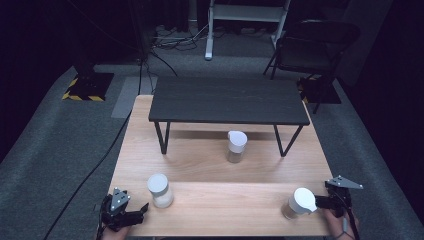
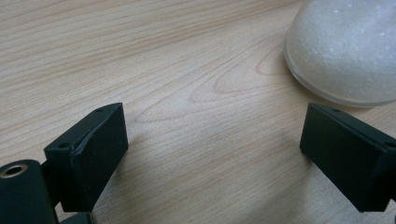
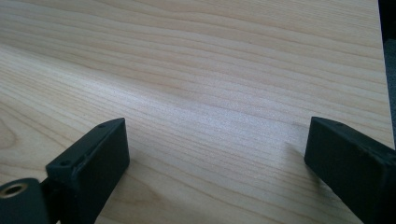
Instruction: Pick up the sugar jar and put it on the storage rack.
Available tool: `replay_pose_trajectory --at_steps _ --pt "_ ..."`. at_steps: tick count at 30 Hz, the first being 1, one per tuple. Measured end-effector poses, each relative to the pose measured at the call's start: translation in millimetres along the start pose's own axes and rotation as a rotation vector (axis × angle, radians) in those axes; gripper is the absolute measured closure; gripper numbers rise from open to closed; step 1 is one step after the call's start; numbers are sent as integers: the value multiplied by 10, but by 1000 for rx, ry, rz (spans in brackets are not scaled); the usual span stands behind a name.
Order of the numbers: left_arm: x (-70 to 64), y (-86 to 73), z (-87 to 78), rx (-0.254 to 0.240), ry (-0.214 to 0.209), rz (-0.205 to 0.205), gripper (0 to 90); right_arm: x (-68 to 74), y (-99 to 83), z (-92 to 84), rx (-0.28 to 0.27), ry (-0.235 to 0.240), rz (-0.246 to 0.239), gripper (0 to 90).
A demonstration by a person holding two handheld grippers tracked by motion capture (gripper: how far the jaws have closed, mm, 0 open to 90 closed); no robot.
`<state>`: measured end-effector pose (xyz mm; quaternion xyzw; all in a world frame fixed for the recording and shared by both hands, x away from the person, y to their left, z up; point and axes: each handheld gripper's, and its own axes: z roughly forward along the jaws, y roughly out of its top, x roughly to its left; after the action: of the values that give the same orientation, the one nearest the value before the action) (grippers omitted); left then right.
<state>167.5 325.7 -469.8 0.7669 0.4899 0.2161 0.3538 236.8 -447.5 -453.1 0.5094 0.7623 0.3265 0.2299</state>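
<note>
- The left gripper [image 1: 131, 218] sits at the lower left of the high view, its jaws spread wide and empty over bare wood.
- The right gripper [image 1: 320, 202] rests at the lower right of the high view, jaws likewise wide apart with nothing between them.
- Three white-capped jars stand on the wooden table [image 1: 215, 170]: the left jar [image 1: 160, 190] just right of the left gripper, the right jar [image 1: 299, 203] just left of the right gripper, the middle jar [image 1: 236, 146] at frame centre under the small black bench [image 1: 227, 100].
- In the left gripper view, a jar's frosted white base [image 2: 345, 46] sits at upper right, outside the jaws.
- Likely risk: each near jar stands close beside a jaw, so a sideways sweep could knock it over.
- The right jar is near the table's front edge; a nudge might send it off.
</note>
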Motion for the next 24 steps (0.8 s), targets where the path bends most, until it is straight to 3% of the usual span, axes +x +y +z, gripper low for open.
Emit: replay_pose_trajectory --at_steps 19,22,24 --pt "-8 12 -3 5 1 -2 78 -1 3 3 0 2 0 62" --pt "-14 -11 -20 -8 0 0 84 -1 3 4 0 1 -1 62" --pt "1 -59 -74 -42 -9 -11 81 -1 3 4 0 1 -1 62"
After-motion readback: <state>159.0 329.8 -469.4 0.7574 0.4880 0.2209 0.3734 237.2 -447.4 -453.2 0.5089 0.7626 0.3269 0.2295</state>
